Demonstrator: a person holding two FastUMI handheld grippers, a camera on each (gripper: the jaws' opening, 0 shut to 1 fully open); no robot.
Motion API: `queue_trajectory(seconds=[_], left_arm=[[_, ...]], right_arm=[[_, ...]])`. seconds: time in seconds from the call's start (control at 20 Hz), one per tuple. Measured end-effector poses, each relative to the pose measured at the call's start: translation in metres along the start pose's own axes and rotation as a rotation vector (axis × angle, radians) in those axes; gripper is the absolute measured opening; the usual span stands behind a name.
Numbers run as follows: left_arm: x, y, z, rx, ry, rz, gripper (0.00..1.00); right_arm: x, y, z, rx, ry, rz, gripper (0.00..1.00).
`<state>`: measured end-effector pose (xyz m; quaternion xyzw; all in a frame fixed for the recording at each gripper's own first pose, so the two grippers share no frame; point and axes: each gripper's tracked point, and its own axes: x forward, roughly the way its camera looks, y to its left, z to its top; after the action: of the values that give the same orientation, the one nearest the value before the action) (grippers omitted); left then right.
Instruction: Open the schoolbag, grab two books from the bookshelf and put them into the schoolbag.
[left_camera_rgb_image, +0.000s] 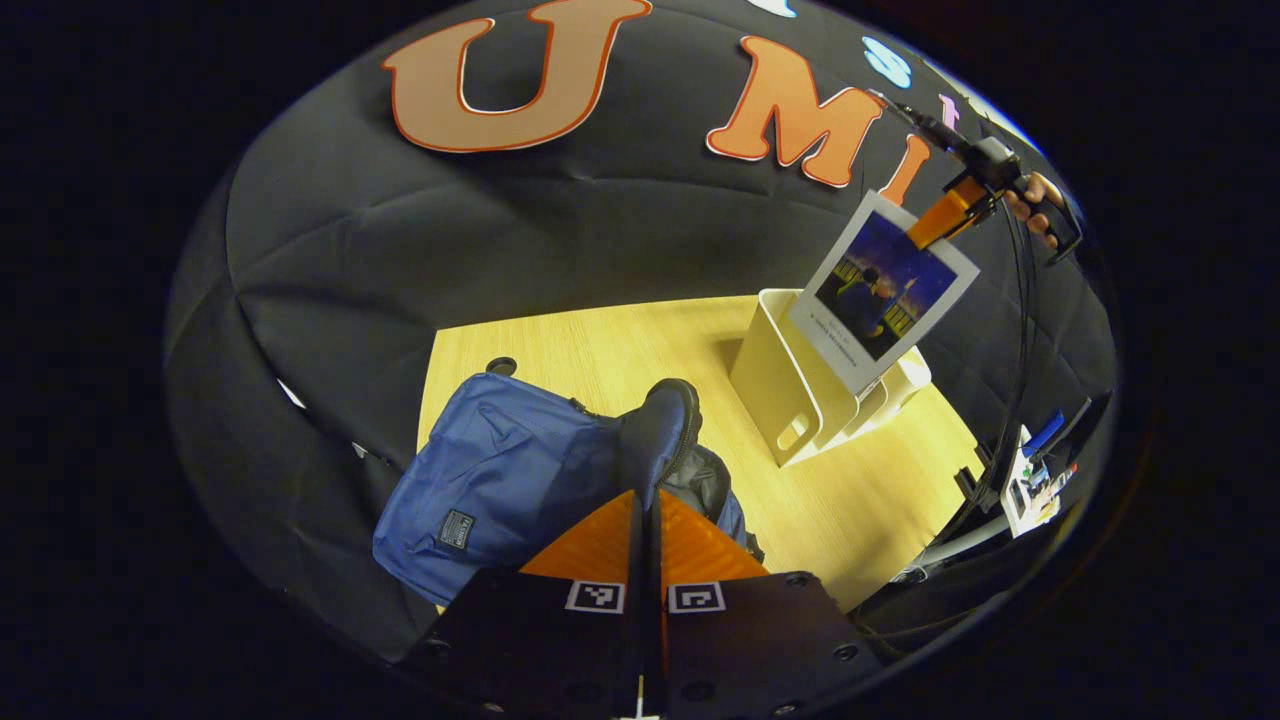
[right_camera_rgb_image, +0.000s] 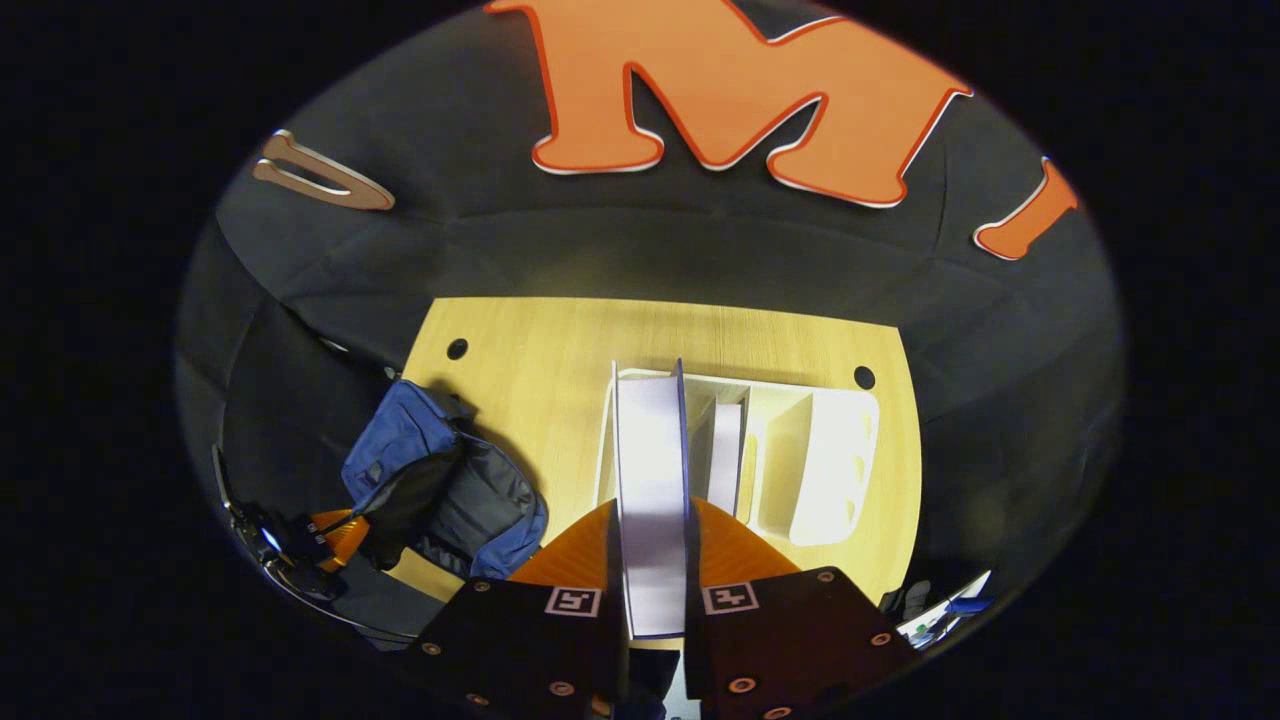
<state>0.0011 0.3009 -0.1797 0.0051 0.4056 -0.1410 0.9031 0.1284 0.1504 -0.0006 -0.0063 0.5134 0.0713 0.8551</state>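
The blue schoolbag lies on the wooden table, its dark-lined flap lifted. My left gripper is shut on that flap's edge. A book with a blue picture cover and white border hangs tilted above the white bookshelf, pinched at its top corner by my right gripper. In the right gripper view, that book shows edge-on between my right gripper's fingers, over the bookshelf. Another book stands in the shelf. The schoolbag sits at the left, held open by my left gripper.
A hand holds the right gripper, with a cable trailing down. A small stand with pens and other items sits beyond the table's right edge. Bare tabletop lies between bag and bookshelf. Two round holes mark the table's far corners.
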Motion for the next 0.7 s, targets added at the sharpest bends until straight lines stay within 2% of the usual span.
queue_trajectory(seconds=[0.35,0.7], left_arm=[[-0.003,0.004,0.008,0.041,0.020,0.032,0.02],[-0.009,0.017,0.026,0.086,0.040,0.069,0.00]], right_arm=[[-0.038,0.028,-0.027,0.061,-0.092,0.160,0.22],[-0.024,0.076,-0.065,0.174,-0.119,0.370,0.22]])
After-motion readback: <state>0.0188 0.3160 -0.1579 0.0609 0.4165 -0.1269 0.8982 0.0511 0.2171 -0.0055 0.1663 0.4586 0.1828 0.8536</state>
